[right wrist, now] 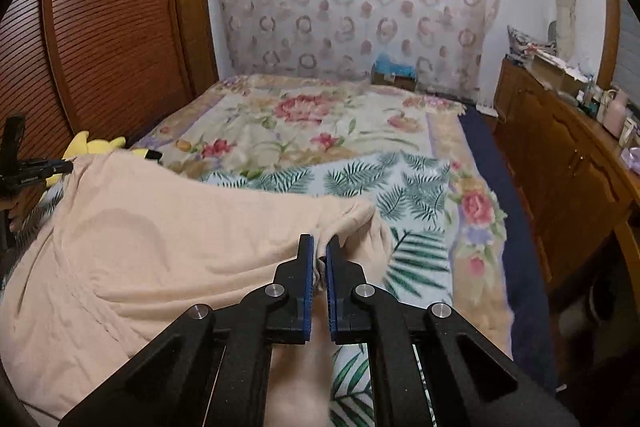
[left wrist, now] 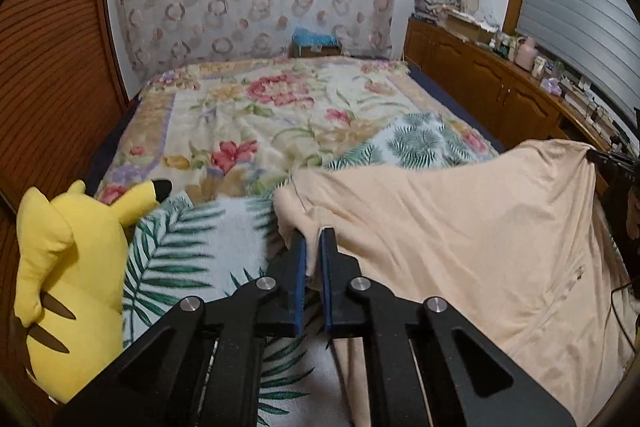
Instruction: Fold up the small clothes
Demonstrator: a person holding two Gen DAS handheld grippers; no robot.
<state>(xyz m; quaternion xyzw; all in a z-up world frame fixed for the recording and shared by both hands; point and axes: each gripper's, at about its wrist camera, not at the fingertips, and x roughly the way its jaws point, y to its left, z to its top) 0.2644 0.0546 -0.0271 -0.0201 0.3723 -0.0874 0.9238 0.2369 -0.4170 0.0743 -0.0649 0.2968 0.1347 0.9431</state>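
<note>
My left claw (left wrist: 313, 241) is clamped on one edge of the peach garment (left wrist: 460, 227), its blue pads pinching a fold of the cloth. My right claw (right wrist: 318, 247) is closed on the opposite edge in the same way, fabric bunched between its pads. The garment hangs stretched between my two claws, draped over the leaf-print blanket (right wrist: 400, 183) on the bed (left wrist: 260, 107). A yellow plush toy (left wrist: 68, 267) sits at the bed's left edge, just beside the blanket. A wooden cabinet (right wrist: 560, 167) runs along the right.
</note>
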